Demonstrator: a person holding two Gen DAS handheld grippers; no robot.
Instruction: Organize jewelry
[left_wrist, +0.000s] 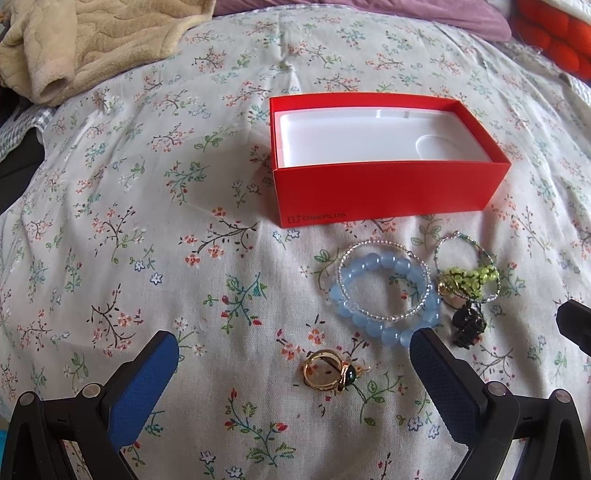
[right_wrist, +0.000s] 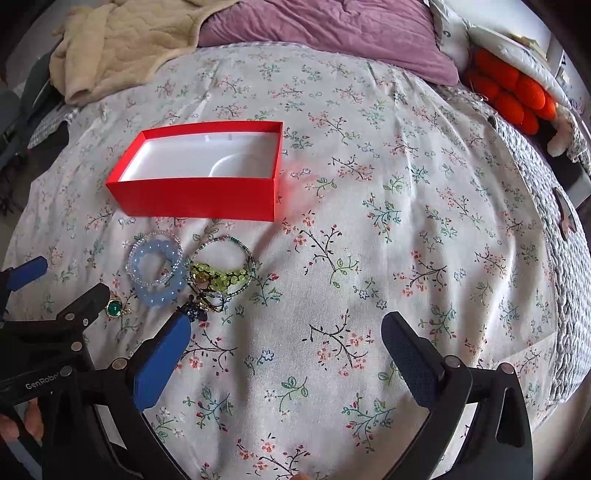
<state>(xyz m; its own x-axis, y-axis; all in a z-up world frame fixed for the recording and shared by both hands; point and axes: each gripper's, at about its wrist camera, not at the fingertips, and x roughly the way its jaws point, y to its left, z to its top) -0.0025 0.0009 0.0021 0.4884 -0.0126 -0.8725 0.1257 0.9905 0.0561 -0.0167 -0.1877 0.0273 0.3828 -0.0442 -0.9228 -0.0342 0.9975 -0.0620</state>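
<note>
left black gripper with blue pads (left_wrist: 293, 363): jaws spread wide, low | right black gripper with blue pads (right_wrist: 284, 354): jaws wide apart | fingers (right_wrist: 22, 424) at bottom-left edge, probably gripping the left handle

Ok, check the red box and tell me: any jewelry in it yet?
No, the red box shows only its bare white tray, and the bracelets and ring lie on the bedspread in front of it.

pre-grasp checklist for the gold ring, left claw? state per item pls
1. Left claw open: ok.
2. Gold ring lies between its fingers, untouched: ok.
3. Ring apart from the blue bead bracelet: ok, though close.
4. Red box open, white tray bare: ok.
5. Right claw open, holding nothing, off to the side: ok.
6. Finger height above the floral sheet: cannot tell.
</note>
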